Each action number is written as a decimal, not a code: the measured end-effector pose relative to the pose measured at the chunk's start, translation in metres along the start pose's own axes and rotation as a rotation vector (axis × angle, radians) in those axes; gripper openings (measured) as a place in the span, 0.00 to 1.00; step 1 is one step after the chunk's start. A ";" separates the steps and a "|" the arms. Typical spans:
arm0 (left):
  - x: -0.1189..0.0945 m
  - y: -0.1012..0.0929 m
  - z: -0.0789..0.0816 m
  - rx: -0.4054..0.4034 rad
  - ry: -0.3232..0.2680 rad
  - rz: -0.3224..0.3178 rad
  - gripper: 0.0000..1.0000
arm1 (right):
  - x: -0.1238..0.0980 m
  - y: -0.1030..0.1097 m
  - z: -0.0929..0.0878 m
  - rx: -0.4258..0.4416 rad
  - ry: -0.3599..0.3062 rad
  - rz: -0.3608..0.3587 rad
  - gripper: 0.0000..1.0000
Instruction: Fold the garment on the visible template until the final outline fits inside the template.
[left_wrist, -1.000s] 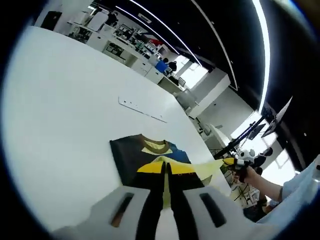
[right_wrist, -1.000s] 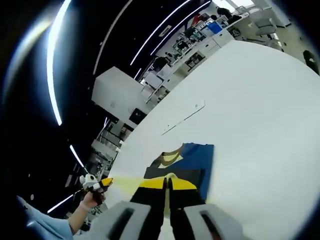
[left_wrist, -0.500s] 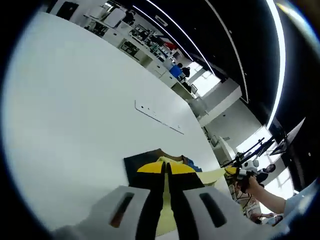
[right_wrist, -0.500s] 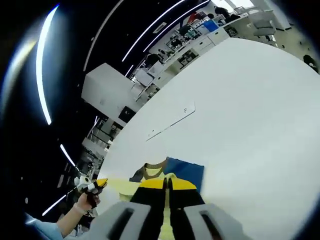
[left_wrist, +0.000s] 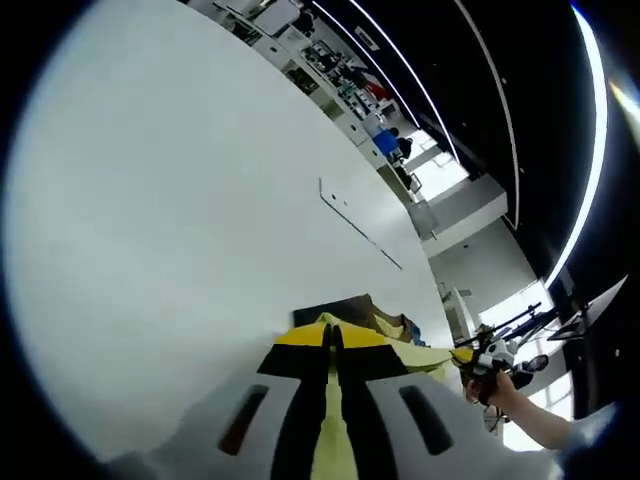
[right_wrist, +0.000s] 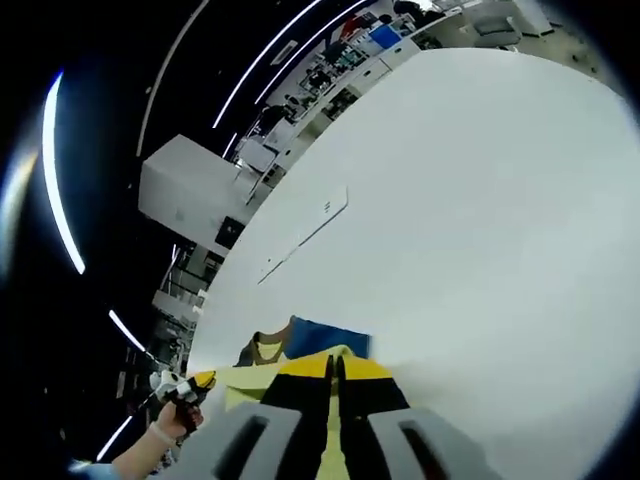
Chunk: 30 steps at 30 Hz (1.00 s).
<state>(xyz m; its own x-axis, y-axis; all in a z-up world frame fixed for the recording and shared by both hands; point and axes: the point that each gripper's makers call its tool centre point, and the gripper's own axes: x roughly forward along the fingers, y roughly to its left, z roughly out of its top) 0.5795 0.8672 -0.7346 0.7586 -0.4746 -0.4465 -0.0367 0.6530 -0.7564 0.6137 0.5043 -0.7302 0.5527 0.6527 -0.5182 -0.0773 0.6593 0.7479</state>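
Tongs on both sides are pinched shut on the yellow hem of the T-shirt: left tongs (left_wrist: 333, 345), right tongs (right_wrist: 335, 370). The T-shirt (right_wrist: 300, 345) lies on the white table (right_wrist: 480, 220), its navy collar end flat, its hem lifted between them. A lengthwise fold looks underway; next, carry the hem toward the collar and lay it down evenly.

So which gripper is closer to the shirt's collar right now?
Hard to separate: both are shut on the garment's yellow edge. The left gripper sits just below the collar; the right gripper sits right of it, about as close.
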 end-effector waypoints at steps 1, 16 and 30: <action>0.001 0.001 0.000 -0.007 0.001 0.001 0.00 | 0.000 0.000 0.000 0.006 -0.003 0.001 0.00; 0.017 0.017 -0.001 0.000 0.026 0.042 0.00 | 0.012 -0.011 0.000 0.026 -0.004 -0.035 0.00; 0.021 0.023 -0.004 0.010 0.040 0.048 0.00 | 0.020 -0.022 -0.004 0.003 0.016 -0.070 0.00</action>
<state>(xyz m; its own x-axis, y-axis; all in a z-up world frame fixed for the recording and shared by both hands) 0.5916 0.8702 -0.7635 0.7295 -0.4654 -0.5012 -0.0658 0.6816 -0.7288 0.6230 0.5044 -0.7587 0.5430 0.6114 -0.5757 -0.0363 0.7020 0.7113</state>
